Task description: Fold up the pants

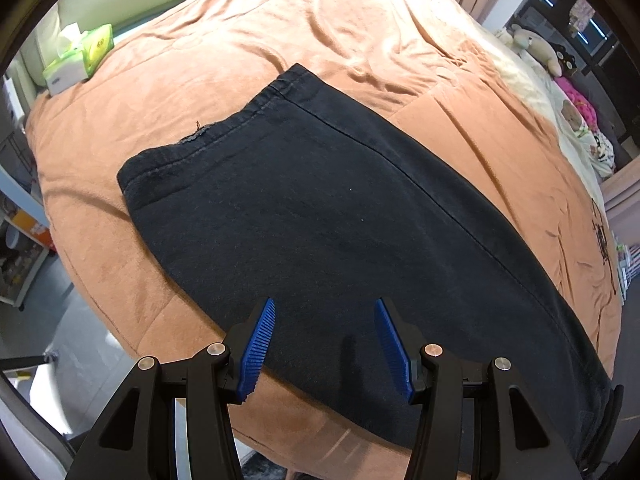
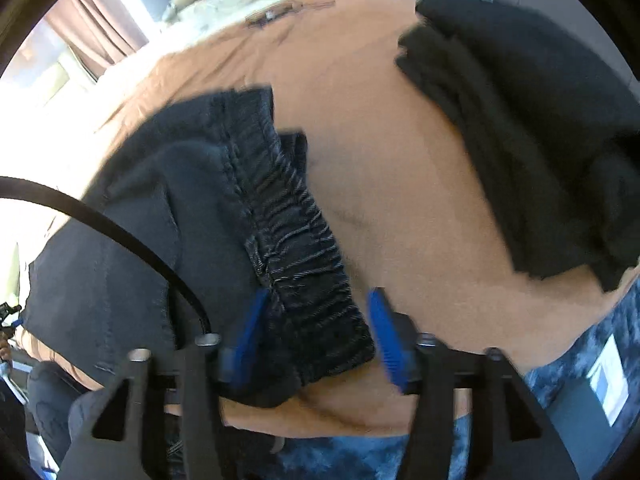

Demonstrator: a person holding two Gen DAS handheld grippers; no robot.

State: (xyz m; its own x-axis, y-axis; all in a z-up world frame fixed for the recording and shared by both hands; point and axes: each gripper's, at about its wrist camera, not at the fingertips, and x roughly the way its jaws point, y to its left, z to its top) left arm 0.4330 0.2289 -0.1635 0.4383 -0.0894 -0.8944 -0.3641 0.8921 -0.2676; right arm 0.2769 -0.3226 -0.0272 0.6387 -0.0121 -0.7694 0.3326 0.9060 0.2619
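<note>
Black pants (image 1: pixel 320 208) lie flat across the orange bedspread (image 1: pixel 280 20), one hem end at the upper left, the cloth running toward the lower right. My left gripper (image 1: pixel 325 304) hovers over their near edge, open, with nothing pinched between its blue pads. In the right wrist view the gathered elastic waistband (image 2: pixel 296 240) lies on the bedspread (image 2: pixel 400 200) near the bed's front edge. My right gripper (image 2: pixel 318 292) straddles the waistband's near end with its jaws wide. The left pad (image 2: pixel 250 332) is against the cloth; the right pad stands just beside it.
A second dark garment (image 2: pixel 520 140) lies bunched at the upper right of the bedspread. A green tissue box (image 1: pixel 80 56) sits at the far left corner, with stuffed toys (image 1: pixel 536 48) along the far right. A blue rug (image 2: pixel 580 380) lies below the bed edge. A black cable (image 2: pixel 120 232) crosses the pants.
</note>
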